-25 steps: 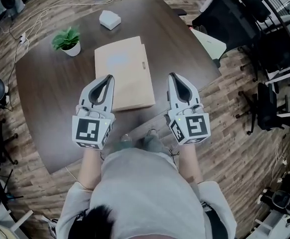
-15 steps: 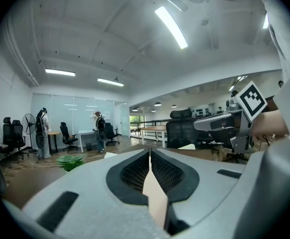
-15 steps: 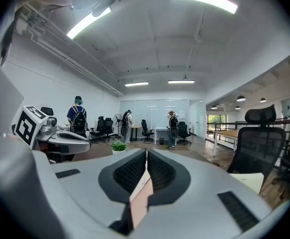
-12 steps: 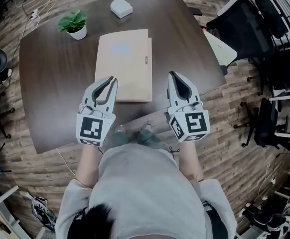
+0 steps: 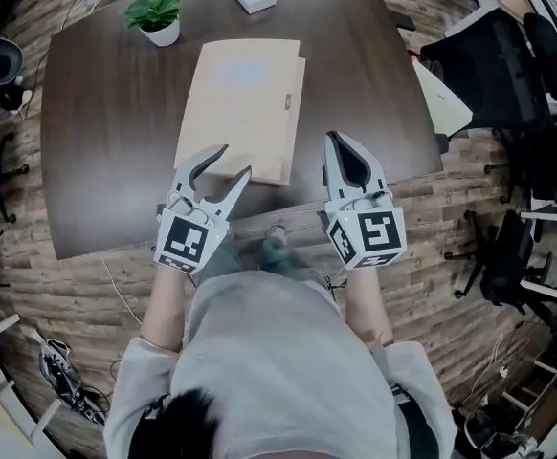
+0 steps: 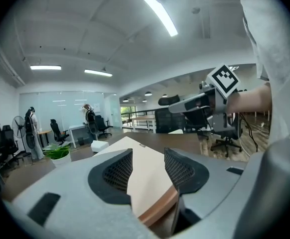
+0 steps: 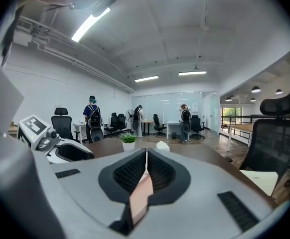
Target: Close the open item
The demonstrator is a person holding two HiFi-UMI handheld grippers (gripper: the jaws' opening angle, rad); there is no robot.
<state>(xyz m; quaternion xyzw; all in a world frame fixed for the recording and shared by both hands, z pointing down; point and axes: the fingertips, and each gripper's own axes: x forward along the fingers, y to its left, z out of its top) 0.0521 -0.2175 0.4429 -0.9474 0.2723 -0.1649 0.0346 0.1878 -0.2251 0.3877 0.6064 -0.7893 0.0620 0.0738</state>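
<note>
dark table (image 5: pixel 106 113): tan folder (image 5: pixel 245 103) flat at centre, plant (image 5: pixel 156 12) at far edge. left gripper (image 5: pixel 235 159) jaws opening at folder's near edge, not gripping it. right gripper (image 5: pixel 334 138) jaws together, empty.

A person is wearing a light grey short-sleeved top (image 5: pixel 278 352). The light grey plastic left gripper (image 5: pixel 236 159) and the matching right gripper (image 5: pixel 334 140) are showing black ribbed pads (image 6: pixel 117 171) and white cubes with black square markers (image 5: pixel 185 241). The left gripper's jaws are opening, pressing on nothing.
</note>
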